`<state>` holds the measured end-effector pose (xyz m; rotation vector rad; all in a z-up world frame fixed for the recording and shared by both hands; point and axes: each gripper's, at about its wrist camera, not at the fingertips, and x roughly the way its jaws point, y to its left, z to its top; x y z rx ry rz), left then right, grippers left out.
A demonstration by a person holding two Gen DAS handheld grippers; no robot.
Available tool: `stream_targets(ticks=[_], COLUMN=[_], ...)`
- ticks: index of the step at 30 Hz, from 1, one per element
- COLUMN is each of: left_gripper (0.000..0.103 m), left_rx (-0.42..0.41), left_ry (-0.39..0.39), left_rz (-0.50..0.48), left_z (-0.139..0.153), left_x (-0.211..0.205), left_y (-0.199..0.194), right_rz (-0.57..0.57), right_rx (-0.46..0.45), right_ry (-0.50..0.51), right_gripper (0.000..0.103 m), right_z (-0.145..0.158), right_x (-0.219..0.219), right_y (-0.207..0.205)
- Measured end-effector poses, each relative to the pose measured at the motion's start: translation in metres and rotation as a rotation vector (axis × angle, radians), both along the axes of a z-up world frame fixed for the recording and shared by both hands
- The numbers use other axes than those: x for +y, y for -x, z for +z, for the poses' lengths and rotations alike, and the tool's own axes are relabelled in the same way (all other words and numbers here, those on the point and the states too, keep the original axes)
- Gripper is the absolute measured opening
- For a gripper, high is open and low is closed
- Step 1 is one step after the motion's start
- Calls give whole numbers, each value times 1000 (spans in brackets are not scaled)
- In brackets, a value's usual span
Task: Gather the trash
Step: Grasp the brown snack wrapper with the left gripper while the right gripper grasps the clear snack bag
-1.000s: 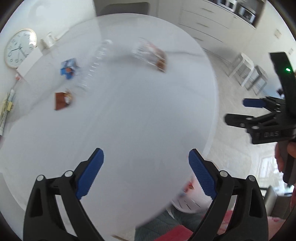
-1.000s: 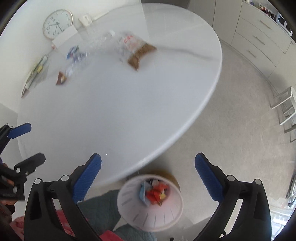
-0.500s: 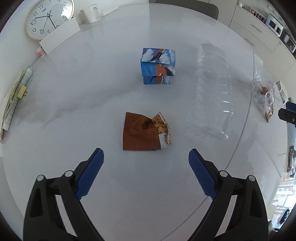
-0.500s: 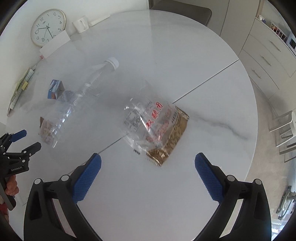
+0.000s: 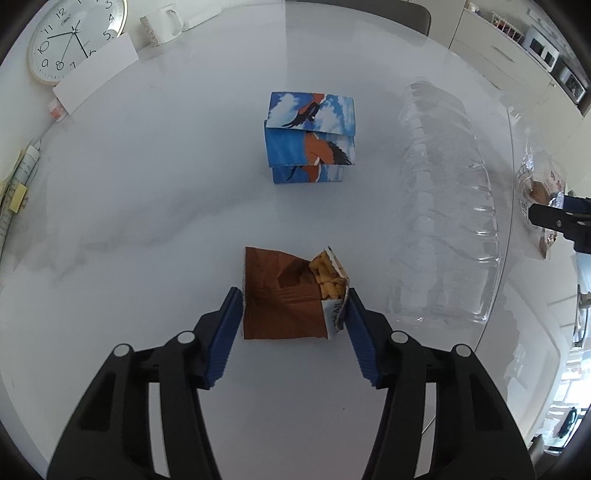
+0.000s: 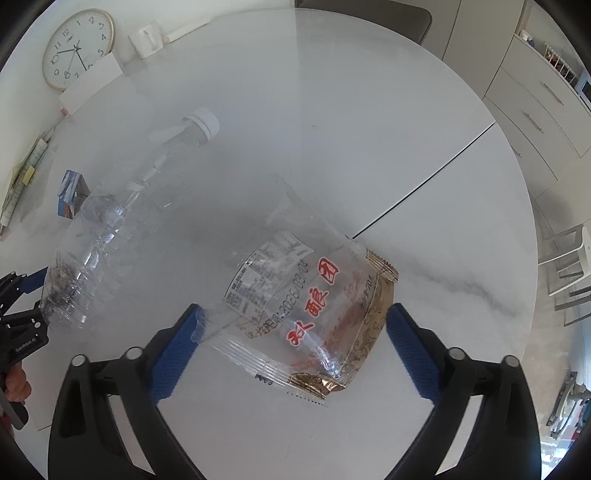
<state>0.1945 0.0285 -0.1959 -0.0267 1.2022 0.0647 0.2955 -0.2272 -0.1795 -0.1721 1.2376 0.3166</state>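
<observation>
Through my left wrist camera, my left gripper (image 5: pixel 293 308) sits low over the white marble table (image 5: pixel 147 206), its blue pads (image 5: pixel 226 328) set against the two side edges of a torn brown snack wrapper (image 5: pixel 288 295) that lies flat on the top; the jaws are closed in on the wrapper and touch it on both sides, though I cannot tell how firmly they press. Beyond it stands a folded blue carton (image 5: pixel 311 138) printed with birds, and to the right of that a clear plastic bottle (image 5: pixel 443 206) lies on its side. At the far right edge my right gripper (image 5: pixel 561 221) pokes in beside a clear bag. A wall clock (image 5: pixel 75 35), a white card (image 5: pixel 96 70) and a white mug (image 5: pixel 162 24) sit at the far left rim. Through my right wrist camera, my right gripper (image 6: pixel 295 338) straddles a clear snack bag (image 6: pixel 314 314) with red characters and a gold end; the jaws are spread wide, one pad (image 6: pixel 173 350) touching the bag's clear end, the other just beside the gold edge, gripping nothing. The bottle (image 6: pixel 122 221), capped in white, lies to the left, with the carton (image 6: pixel 70 194) behind it and my left gripper (image 6: pixel 22 306) at the left edge.
</observation>
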Motion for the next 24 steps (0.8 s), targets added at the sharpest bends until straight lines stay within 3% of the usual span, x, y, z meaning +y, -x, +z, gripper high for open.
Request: stream_targets(ticks=[3, 4, 11, 14, 24], left_gripper=[40, 40, 32, 26, 26], left_rx=[-10, -12, -38, -49, -78], left_ry=[0, -4, -16, -16, -19], left_rz=[-16, -17, -23, -27, -35], left_z=[6, 7, 20, 28, 58], left_x=[-3, -4, -17, -19, -21], left_y=[1, 1, 19, 27, 60], right_rz=[-20, -22, -27, -27, -40], right_rx=[7, 11, 6, -3, -34], right_ry=[-31, -35, -60, -77, -179], right_gripper=[71, 62, 48, 46, 46], right_z=[2, 4, 16, 23, 56], right_x=[-9, -12, -25, -27, -48], right_y=[-2, -2, 6, 9, 52])
